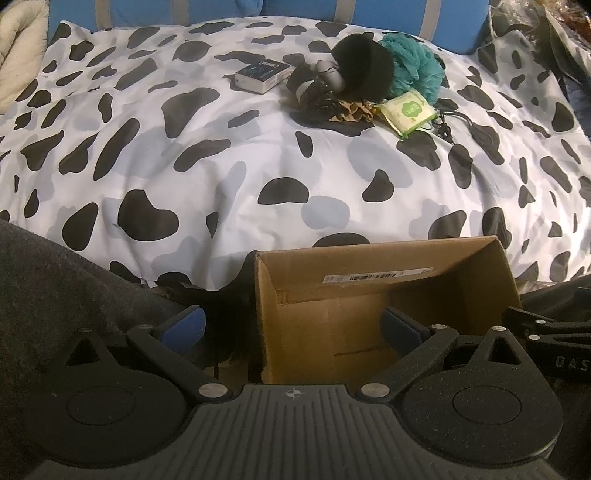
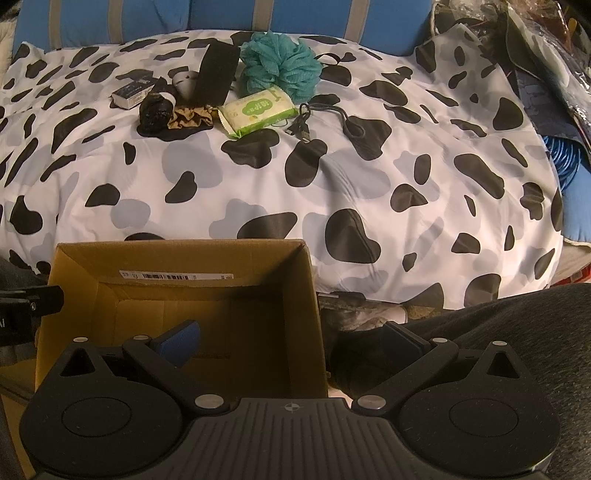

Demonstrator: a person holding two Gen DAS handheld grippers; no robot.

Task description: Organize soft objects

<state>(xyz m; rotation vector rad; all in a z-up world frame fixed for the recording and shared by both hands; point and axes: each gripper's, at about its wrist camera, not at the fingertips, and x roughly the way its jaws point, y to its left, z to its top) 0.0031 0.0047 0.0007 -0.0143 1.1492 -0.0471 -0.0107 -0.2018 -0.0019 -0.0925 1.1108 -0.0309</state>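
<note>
A pile of small things lies at the far side of the cow-print duvet (image 1: 229,158): a teal bath pouf (image 1: 417,66) (image 2: 280,64), a black fuzzy hat (image 1: 364,66) (image 2: 218,74), a tan scrunchie (image 1: 351,110) (image 2: 190,118), a black beaded piece (image 1: 314,94) (image 2: 157,110) and a green tissue pack (image 1: 406,112) (image 2: 256,110). An open, empty cardboard box (image 1: 369,266) (image 2: 177,258) stands at the near edge. My left gripper (image 1: 293,326) is open, straddling the box's left wall. My right gripper (image 2: 291,341) is open, straddling its right wall.
A small dark box (image 1: 262,74) (image 2: 133,90) lies left of the pile. A black cable (image 1: 461,122) (image 2: 325,118) lies right of it. Blue striped pillows (image 1: 184,11) line the back. Cluttered bags (image 2: 535,55) and a blue coil (image 2: 565,162) sit at right. Grey fabric (image 1: 55,280) lies near left.
</note>
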